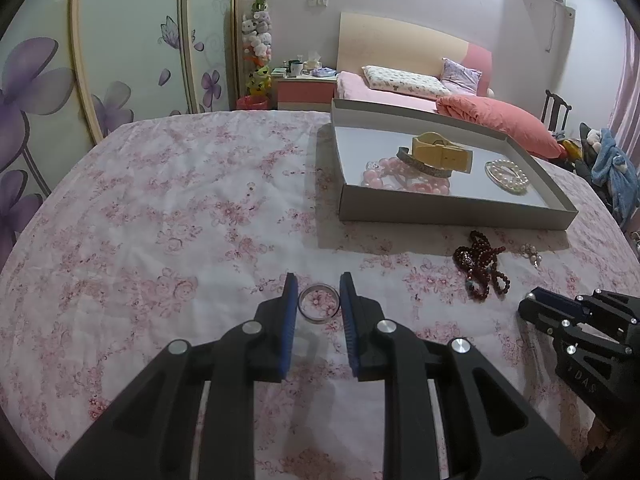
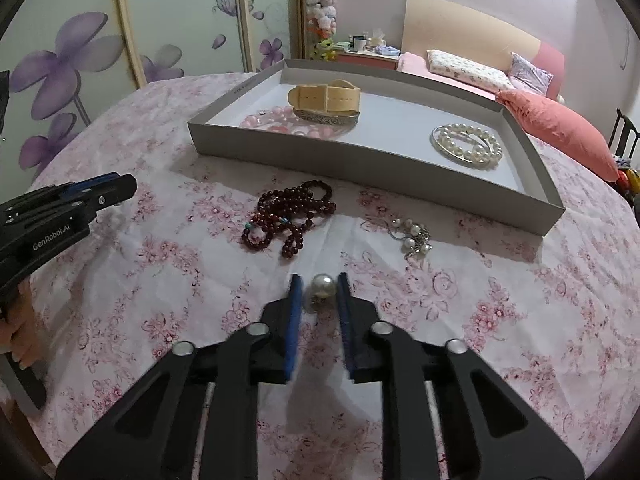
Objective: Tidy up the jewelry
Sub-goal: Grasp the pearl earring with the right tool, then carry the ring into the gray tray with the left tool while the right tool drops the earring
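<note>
The left claw (image 1: 319,298) is spread, its blue-padded fingers (image 1: 289,292) standing on either side of a clear glass-like bangle ring (image 1: 319,303) that lies flat on the counter with the pink floral cloth (image 1: 180,220); the pads sit just beside the ring's rim, and whether they touch it cannot be told. The right claw (image 2: 319,296) is likewise spread, flanking a large silvery pearl-like bead piece (image 2: 322,290) resting on the cloth, with a narrow gap visible on both sides. Beyond the right claw a dark red beaded necklace (image 2: 294,216) lies bunched on the cloth, and to its right a small cluster of white pearls on a silver chain (image 2: 414,236). Farther back sits a shallow grey cardboard tray (image 2: 360,160) holding a tan leather-look watch strap (image 2: 324,96) resting on a silver patterned cuff bangle (image 2: 326,119), a pink beaded bracelet (image 2: 276,118) next to them, and well apart towards the tray's right side a white pearl bracelet on a round clear dish (image 2: 468,146). From the left wrist view the right claw appears low at the right edge, near the red necklace.
</note>
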Demonstrator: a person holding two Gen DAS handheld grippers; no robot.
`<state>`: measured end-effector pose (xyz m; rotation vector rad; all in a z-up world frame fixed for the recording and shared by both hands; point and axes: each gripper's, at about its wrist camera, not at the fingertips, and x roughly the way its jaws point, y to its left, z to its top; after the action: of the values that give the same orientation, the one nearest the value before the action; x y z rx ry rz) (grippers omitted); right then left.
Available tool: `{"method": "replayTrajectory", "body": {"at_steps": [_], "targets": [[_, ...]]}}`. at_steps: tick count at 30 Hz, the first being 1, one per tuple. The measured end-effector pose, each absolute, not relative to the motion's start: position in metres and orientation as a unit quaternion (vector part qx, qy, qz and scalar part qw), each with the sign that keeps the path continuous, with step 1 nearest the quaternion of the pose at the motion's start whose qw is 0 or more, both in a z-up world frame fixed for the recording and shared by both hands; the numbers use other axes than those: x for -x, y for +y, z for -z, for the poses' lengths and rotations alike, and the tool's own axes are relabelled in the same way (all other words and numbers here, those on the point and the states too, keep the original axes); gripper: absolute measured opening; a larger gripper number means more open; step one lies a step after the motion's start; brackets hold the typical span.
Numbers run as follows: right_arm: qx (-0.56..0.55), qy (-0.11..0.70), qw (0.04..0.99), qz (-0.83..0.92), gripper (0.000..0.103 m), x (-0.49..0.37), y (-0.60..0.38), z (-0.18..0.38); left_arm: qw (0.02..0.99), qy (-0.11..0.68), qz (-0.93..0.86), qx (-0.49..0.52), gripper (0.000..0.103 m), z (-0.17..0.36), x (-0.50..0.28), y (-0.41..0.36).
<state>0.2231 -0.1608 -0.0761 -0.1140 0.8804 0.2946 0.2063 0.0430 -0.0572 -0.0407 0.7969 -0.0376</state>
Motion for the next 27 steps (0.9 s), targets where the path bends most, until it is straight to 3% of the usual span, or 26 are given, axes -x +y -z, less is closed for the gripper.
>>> {"method": "replayTrajectory", "body": {"at_steps": [7,27], "targets": [[0.01,0.406,0.906,-0.122,0.014,-0.214,-0.185,0.068,0.926,0.376,0.017,0.018,0.022,0.051,-0.198,0.044],[0.018,0.172,0.982,-0.074,0.014,-0.149,-0.206,-0.012,0.968,0.247,0.03,-0.021,0.022,-0.002,-0.137,-0.004]]}}
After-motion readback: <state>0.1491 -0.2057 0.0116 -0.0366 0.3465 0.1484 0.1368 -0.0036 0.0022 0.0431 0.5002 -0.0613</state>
